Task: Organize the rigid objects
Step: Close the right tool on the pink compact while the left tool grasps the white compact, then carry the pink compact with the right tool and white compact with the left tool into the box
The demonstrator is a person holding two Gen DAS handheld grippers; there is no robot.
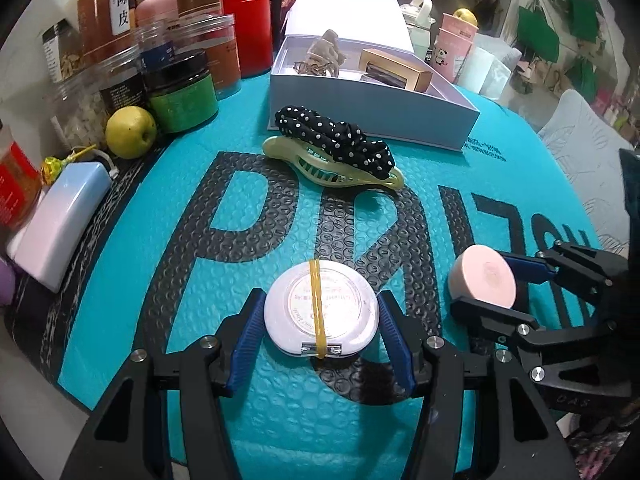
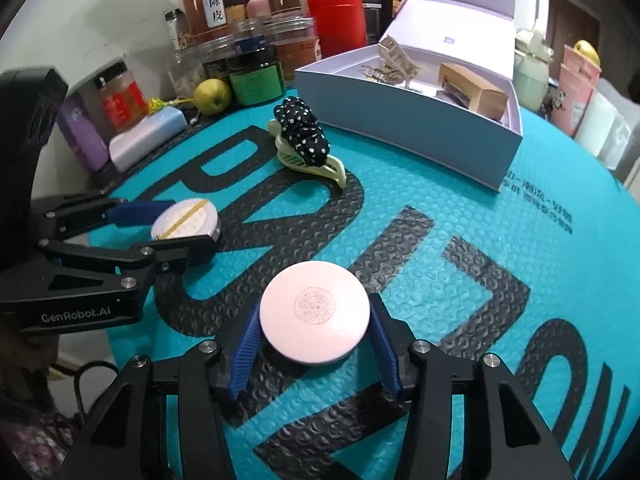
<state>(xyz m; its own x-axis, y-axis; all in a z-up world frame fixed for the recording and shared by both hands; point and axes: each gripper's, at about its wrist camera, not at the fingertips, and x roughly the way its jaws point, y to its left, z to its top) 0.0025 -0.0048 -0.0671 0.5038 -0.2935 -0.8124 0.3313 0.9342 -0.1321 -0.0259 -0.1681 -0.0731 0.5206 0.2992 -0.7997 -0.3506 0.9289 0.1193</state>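
While both claws sit low over the teal bubble-wrap mat (image 1: 280,420) on the table, the left claw (image 1: 320,320) is clamped on a round white case (image 1: 322,314) bound with a yellow rubber band (image 1: 317,308), its blue pads pressed to the case's two sides. Just to the right, the right claw (image 2: 314,316) is clamped the same way on a round pink case (image 2: 314,312), which rests on the mat. Farther off, near the middle of the mat, a black polka-dot scrunchie (image 1: 336,140) lies on top of a pale green hair clip (image 1: 320,164). Beyond them stands an open white box (image 1: 360,96) with its lid tipped up behind; inside lie a beige hair clip (image 1: 324,54) on the left and a small brown carton (image 1: 396,68) on the right. Along the far left edge stand jars (image 1: 104,16), a red canister (image 1: 248,28), a green-labelled tub (image 1: 180,88) and a yellow-green apple (image 1: 130,132).
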